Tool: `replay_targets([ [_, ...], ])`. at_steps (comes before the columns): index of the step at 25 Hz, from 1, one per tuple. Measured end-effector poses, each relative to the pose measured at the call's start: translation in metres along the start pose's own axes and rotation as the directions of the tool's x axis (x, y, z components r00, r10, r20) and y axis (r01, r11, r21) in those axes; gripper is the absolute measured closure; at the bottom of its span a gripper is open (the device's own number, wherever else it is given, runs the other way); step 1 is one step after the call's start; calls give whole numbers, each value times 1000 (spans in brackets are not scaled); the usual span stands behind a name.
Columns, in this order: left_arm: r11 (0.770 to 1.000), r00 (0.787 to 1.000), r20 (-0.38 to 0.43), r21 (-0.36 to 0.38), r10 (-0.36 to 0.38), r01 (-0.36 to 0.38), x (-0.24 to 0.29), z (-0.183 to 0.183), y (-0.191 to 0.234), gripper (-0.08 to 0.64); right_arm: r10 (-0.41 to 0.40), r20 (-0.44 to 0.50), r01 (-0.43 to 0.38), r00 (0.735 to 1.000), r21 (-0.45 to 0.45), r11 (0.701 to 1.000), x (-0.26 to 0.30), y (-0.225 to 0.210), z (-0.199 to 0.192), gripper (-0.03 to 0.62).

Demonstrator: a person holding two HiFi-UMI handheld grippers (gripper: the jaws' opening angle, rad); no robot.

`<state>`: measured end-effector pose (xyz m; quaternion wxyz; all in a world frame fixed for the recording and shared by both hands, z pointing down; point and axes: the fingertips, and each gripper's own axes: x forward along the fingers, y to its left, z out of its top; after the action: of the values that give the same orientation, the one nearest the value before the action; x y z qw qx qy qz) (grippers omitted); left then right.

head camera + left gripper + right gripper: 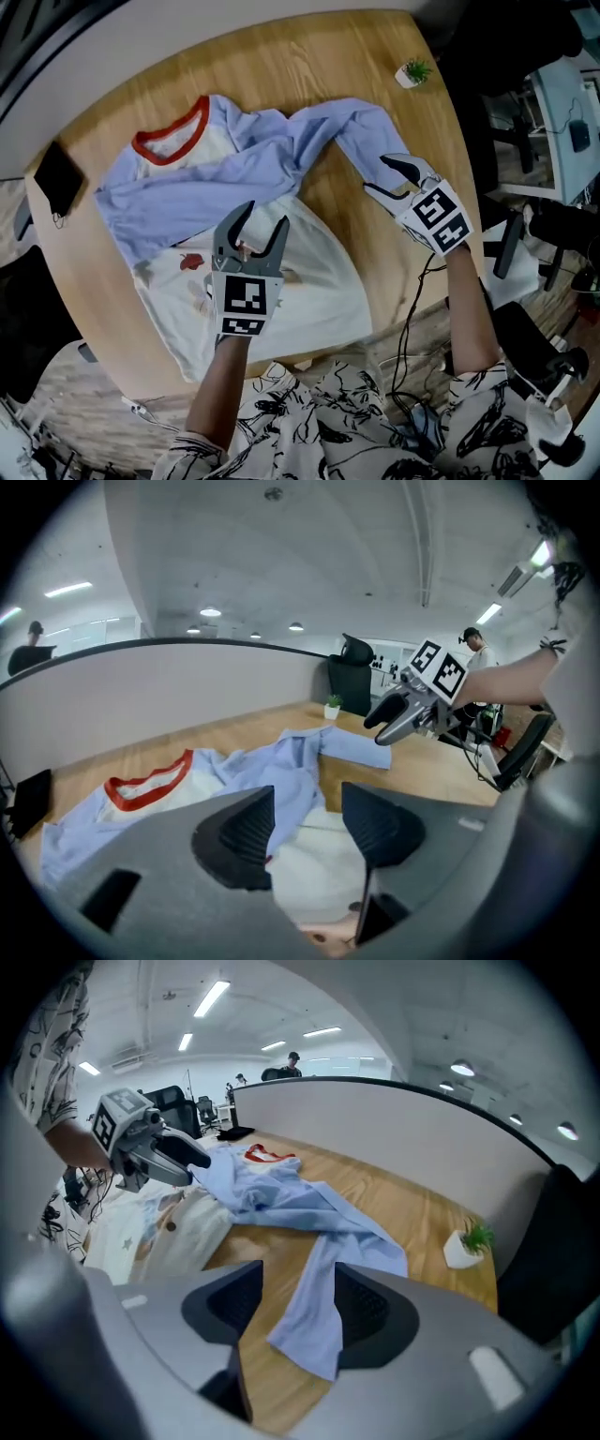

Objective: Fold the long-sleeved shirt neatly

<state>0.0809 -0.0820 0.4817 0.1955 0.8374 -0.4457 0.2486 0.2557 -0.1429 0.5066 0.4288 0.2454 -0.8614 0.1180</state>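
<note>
The long-sleeved shirt (309,281) lay across the middle of the wooden counter (309,66). One blue sleeve (361,127) trailed right toward the right gripper (380,175), whose jaws stood apart, clamping nothing. The left gripper (264,216) hung over the white body, also open and empty. The main risk seemed to be the bunched, unpinned sleeve, which could be folded in crooked and creased.

Table (309,66): round, wooden.
Shirt (234,178): white body, blue sleeves, red collar toward 11 o'clock.
Left gripper (262,217): jaws apart, over the white body at 6 o'clock.
Right gripper (380,175): jaws apart, beside the sleeve (361,127) at 3 o'clock.
Potted plant (412,72): 1 o'clock edge.
Black device (58,178): 9 o'clock edge.
</note>
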Motion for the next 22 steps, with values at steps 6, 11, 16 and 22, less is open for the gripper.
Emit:
replay_targets([
  [6, 997, 997, 3, 13, 81, -81, 16, 15, -38, 330, -53, -41, 54, 998, 29, 998, -15, -54, -71, 303],
  [11, 986, 988, -3, 55, 155, -155, 29, 45, -37, 328, -13, -47, 20, 999, 139, 990, -15, -74, -111, 305],
  [16, 972, 982, 1, 140, 189, -187, 38, 81, -25, 330, 31, -44, -23, 999, 180, 983, -1, -74, -119, 385],
  [22, 964, 979, -51, 194, 197, -183, 60, 88, 22, 334, -23, -14, 26, 1000, 200, 979, -4, -79, -120, 549],
])
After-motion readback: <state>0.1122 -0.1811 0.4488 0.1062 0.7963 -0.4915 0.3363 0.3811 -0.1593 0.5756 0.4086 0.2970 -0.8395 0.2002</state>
